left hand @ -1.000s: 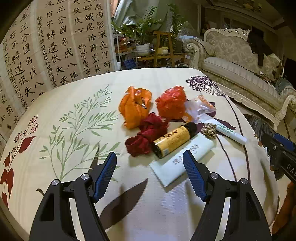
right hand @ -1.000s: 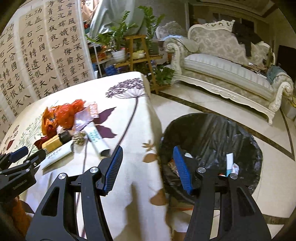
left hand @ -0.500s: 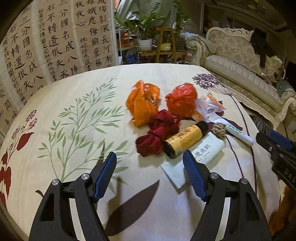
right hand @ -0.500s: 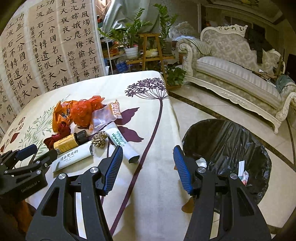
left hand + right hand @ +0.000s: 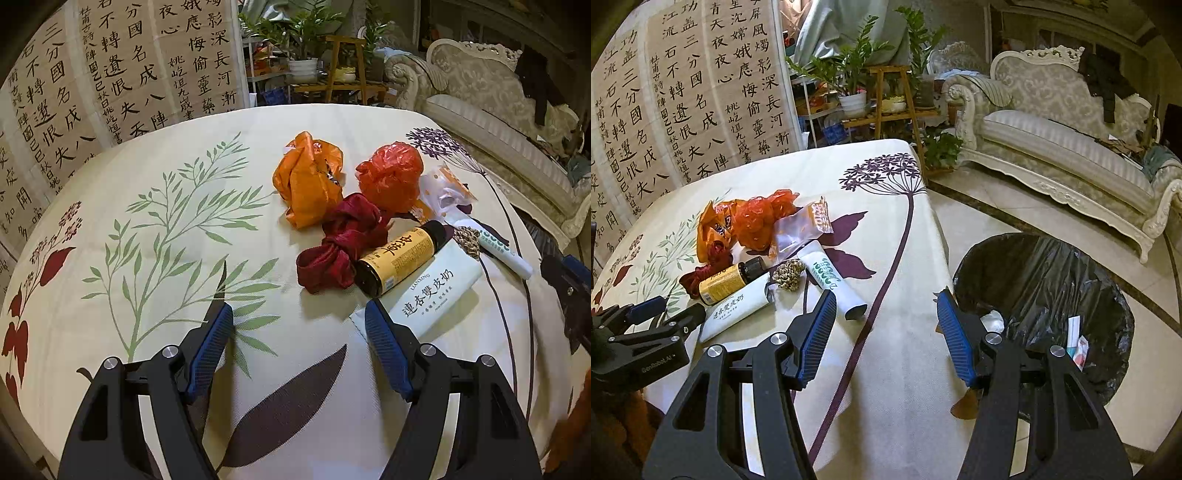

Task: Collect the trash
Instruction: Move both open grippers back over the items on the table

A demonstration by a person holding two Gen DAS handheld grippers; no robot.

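- The left tool (image 5: 299, 325) hovers over the table (image 5: 155, 332) with its jaws spread and nothing between them; bare floral cloth lies below and to its left, giving free room there.
- The right tool (image 5: 886, 314) hangs above the table's right edge (image 5: 938, 236), jaws apart and empty, with the cloth under one finger and the floor gap under the other.
- The trash sits in one tight cluster on the right half of the table, near that edge.
- An orange bag (image 5: 308, 184) and a red bag (image 5: 391, 177) lie crumpled at the far side of the cluster, side by side.
- A dark red cloth knot (image 5: 340, 247) touches both bags and the bottle.
- The amber bottle (image 5: 399, 258) lies on its side, long axis diagonal, black cap pointing away towards the right, base towards the left tool.
- A white tube (image 5: 432, 291) lies parallel to the bottle and touching it, its flat crimped end just beside the left tool's right finger.
- A second tube with green print (image 5: 831, 284) lies near the right tool's left finger, its long axis running towards that tool.
- A small pine cone (image 5: 788, 275) rests between the two tubes, and a clear snack wrapper (image 5: 801, 229) lies beyond it.
- A bin lined with a black bag (image 5: 1045, 291) stands on the floor just beside the table's right edge, mouth open upward, with a few scraps inside.
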